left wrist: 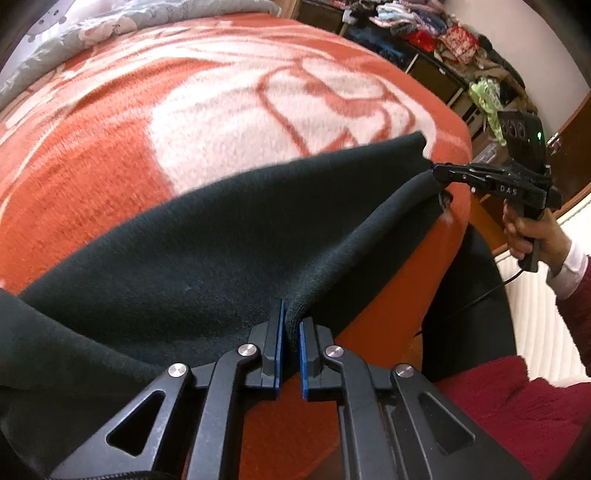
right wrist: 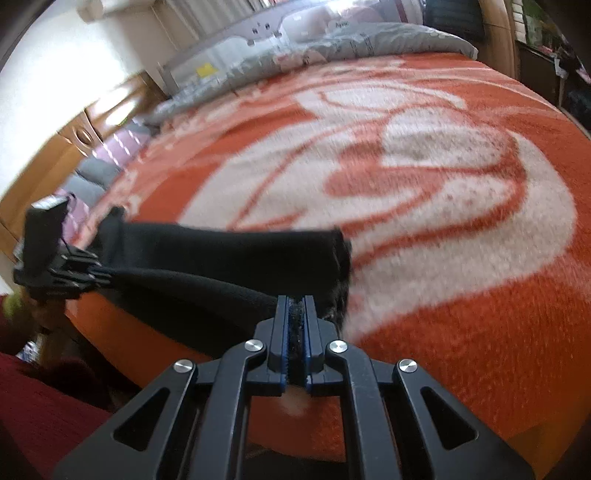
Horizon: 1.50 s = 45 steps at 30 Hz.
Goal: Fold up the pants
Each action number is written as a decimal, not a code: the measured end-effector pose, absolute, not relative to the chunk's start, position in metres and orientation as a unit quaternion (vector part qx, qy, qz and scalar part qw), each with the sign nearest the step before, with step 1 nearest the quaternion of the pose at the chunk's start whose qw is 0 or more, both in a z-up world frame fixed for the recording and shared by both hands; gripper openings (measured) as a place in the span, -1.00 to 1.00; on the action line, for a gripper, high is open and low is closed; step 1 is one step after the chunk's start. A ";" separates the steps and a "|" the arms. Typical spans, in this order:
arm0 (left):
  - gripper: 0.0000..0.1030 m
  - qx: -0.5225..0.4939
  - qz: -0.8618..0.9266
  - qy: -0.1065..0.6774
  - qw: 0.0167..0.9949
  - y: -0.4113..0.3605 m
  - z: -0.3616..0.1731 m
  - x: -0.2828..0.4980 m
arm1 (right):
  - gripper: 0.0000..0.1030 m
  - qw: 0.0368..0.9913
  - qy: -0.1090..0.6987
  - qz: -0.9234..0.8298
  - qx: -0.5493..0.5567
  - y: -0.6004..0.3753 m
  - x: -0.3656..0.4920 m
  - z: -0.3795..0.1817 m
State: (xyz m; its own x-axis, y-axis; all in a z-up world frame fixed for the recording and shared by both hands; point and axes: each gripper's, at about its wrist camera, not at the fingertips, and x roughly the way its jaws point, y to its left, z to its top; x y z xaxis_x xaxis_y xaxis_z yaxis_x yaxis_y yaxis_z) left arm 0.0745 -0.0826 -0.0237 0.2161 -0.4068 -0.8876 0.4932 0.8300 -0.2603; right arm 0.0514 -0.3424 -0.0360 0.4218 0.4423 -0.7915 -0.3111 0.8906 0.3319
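The dark pants [left wrist: 207, 236] hang stretched over the near edge of the bed. My left gripper [left wrist: 291, 321] is shut on the fabric's near edge. My right gripper [left wrist: 439, 173] shows at the right of the left wrist view, shut on the far corner of the same edge. In the right wrist view my right gripper [right wrist: 295, 314] clamps dark cloth between its blue pads, and the pants [right wrist: 229, 254] run leftward to my left gripper [right wrist: 99, 275]. The edge is held taut between both grippers, above the blanket.
An orange and white patterned blanket [left wrist: 221, 110] covers the bed. Grey bedding [right wrist: 332, 44] lies at the headboard end. Shelves piled with clothes [left wrist: 436, 29] stand beyond the bed. Wooden cabinets [right wrist: 85, 133] line the far left wall.
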 end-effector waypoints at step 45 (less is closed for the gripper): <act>0.08 -0.213 0.124 0.725 0.643 0.222 -0.048 0.234 | 0.04 0.730 0.486 0.479 -0.018 -0.008 0.090 -0.038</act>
